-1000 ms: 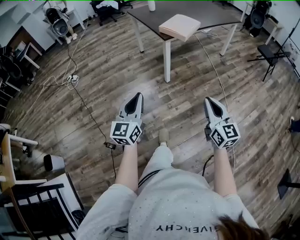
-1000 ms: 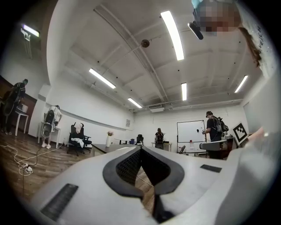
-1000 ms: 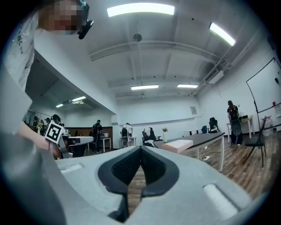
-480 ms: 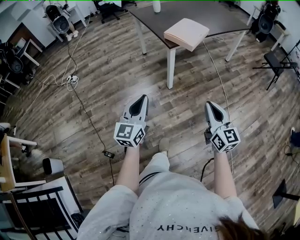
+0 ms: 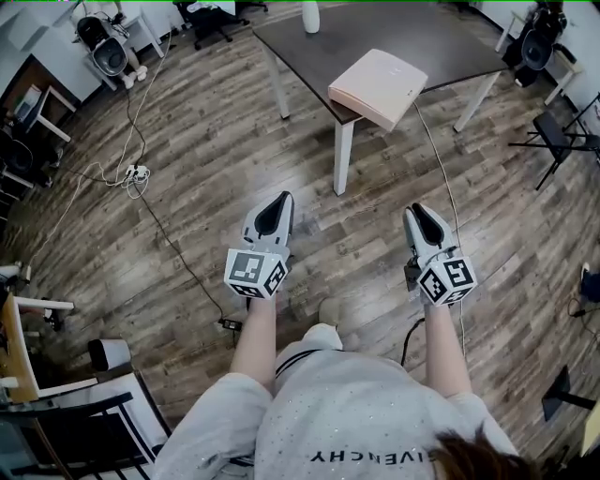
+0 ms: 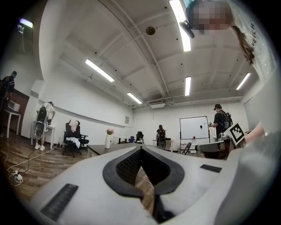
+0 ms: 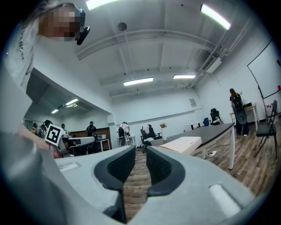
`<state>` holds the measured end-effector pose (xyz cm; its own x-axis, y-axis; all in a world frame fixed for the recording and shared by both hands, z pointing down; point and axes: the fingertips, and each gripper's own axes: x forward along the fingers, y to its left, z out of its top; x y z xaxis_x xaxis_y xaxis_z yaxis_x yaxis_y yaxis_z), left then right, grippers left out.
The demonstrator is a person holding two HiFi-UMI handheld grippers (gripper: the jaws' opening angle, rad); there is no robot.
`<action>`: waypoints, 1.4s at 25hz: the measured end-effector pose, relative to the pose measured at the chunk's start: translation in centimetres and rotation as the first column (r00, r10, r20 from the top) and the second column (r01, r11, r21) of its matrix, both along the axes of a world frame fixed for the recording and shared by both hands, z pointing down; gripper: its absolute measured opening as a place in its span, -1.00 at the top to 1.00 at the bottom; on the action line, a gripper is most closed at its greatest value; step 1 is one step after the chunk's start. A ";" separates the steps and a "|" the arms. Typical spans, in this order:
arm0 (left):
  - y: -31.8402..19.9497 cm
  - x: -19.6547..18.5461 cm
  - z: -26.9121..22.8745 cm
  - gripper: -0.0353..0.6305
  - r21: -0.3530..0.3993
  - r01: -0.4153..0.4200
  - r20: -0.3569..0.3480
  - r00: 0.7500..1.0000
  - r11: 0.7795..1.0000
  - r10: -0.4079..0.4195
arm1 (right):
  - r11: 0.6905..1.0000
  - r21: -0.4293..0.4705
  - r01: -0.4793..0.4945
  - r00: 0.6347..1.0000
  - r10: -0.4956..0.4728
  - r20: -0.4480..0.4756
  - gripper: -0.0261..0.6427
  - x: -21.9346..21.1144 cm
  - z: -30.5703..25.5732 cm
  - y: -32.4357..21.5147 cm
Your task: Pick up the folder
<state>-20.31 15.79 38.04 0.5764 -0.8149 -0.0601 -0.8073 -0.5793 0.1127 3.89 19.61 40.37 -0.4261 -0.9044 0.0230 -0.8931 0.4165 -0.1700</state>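
A pale pink folder [image 5: 380,86] lies flat on the near corner of a dark table [image 5: 450,37] and juts slightly over its edge. It also shows in the right gripper view, where the folder [image 7: 182,144] is ahead and to the right. Both grippers are held level over the wooden floor, well short of the table. My left gripper [image 5: 278,202] is shut and empty, its tips touching [image 6: 141,149]. My right gripper [image 5: 420,212] stands open by a narrow gap [image 7: 140,151]. Its jaws have just been opening, with nothing between them.
A white table leg [image 5: 343,157] stands between me and the folder. A white vase [image 5: 310,17] sits on the table's far side. Cables [image 5: 141,173] trail across the floor at left. A black stand [image 5: 562,141] is at right, and a black chair [image 5: 84,431] at lower left. People stand far off.
The table and folder have drawn nearer in the head view as the person walks forward with both grippers. The right jaws have parted a little.
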 end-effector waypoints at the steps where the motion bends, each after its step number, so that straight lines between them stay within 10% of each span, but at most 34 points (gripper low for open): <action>1: -1.3 0.2 0.1 0.90 0.001 -0.006 0.006 1.000 1.000 0.006 | 1.000 -0.003 -0.003 1.000 0.003 0.001 0.70 0.0 0.2 -1.3; 17: -11.9 1.8 4.4 0.90 -0.040 -0.045 0.014 0.999 0.998 0.046 | 0.995 -0.086 -0.057 0.992 0.066 0.105 0.42 2.0 4.8 -12.5; 35: -24.9 9.9 9.6 0.90 -0.109 0.002 0.009 1.000 0.994 -0.001 | 0.968 -0.248 0.039 0.892 0.079 0.446 -0.07 9.5 11.2 -29.1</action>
<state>-10.43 -9.12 47.65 0.5755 -0.8171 0.0346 -0.8093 -0.5629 0.1678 13.38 -9.52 51.60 -0.4252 -0.9035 0.0544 -0.7034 0.2920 -0.6480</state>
